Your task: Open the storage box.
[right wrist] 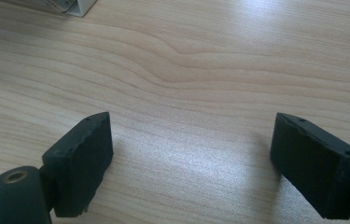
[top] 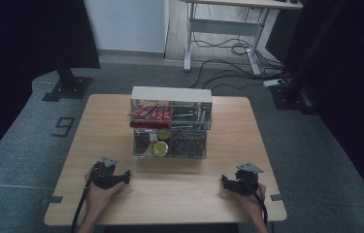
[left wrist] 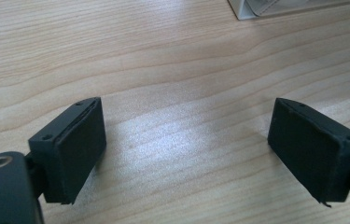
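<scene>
Clear plastic two-tier organiser box with a white top (top: 171, 124): it stands at the middle of the light wooden table (top: 170, 187), towards the far edge, ahead of both my hands and between them. Neither gripper touches it.
Upper tier: red packets on the left, dark thin items on the right; I cannot tell what they are.
Lower tier: a round yellow-green item (top: 160, 148) left of centre, dark tangled bits on the right.
My left black two-jaw gripper (top: 126, 175): it rests low at the near left of the table, held in my left hand (top: 103, 190), well apart from the box, which lies ahead and to its right. Jaws spread wide, nothing but bare wood between them (left wrist: 186, 140). In the left gripper view a white corner of the box (left wrist: 245, 11) peeks in at the top right.
My right black two-jaw gripper (top: 224, 183): near right of the table, in my right hand (top: 251, 196), the box ahead and to its left. Jaws wide apart and empty over bare wood (right wrist: 191, 149). In the right gripper view a box corner (right wrist: 77, 7) shows at the top left.
</scene>
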`<state>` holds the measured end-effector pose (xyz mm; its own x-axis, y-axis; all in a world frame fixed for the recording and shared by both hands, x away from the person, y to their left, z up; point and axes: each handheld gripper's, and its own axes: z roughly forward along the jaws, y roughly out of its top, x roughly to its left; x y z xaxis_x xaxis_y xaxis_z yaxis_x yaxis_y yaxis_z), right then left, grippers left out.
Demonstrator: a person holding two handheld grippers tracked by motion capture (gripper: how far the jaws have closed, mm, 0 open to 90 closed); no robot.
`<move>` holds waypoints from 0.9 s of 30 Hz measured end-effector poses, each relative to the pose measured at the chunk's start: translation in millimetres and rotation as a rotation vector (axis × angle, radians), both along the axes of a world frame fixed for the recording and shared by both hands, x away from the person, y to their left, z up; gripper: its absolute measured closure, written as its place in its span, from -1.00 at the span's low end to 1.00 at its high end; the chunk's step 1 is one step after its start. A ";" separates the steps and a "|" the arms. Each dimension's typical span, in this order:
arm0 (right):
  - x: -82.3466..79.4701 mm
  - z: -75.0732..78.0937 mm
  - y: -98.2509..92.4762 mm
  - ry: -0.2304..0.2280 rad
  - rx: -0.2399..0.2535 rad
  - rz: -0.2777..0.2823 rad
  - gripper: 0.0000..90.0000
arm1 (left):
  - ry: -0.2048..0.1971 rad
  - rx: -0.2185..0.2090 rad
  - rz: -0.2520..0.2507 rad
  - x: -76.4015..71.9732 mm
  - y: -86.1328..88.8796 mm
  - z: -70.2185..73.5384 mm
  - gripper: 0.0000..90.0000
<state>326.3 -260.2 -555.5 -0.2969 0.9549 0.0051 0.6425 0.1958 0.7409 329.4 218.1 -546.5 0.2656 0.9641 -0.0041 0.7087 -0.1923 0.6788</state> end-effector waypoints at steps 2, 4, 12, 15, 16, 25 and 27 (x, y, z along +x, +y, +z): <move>0.0 0.0 0.0 0.001 0.002 -0.002 -0.70 | 0.001 -0.001 0.000 -0.8 0.6 0.5 -0.70; 0.0 0.0 0.0 0.001 0.002 -0.003 -0.69 | -0.006 -0.004 0.004 -1.6 1.3 0.2 -0.67; 0.0 0.1 -0.1 0.000 0.003 -0.006 -0.68 | -0.023 -0.011 0.026 -4.6 4.6 0.2 -0.54; 0.0 0.0 -0.2 -0.001 0.003 -0.007 -0.68 | -0.033 -0.031 0.033 -7.6 9.1 4.8 -0.47; 0.0 0.0 -0.2 -0.001 0.003 -0.007 -0.68 | -0.039 -0.035 0.037 -8.5 10.0 6.5 -0.45; 0.0 0.0 -0.3 -0.001 0.003 -0.008 -0.68 | -0.102 -0.103 0.046 -22.7 19.7 27.4 -0.02; 0.0 0.1 -0.4 -0.001 0.004 -0.008 -0.67 | -0.114 -0.123 0.050 -26.6 23.9 34.2 0.16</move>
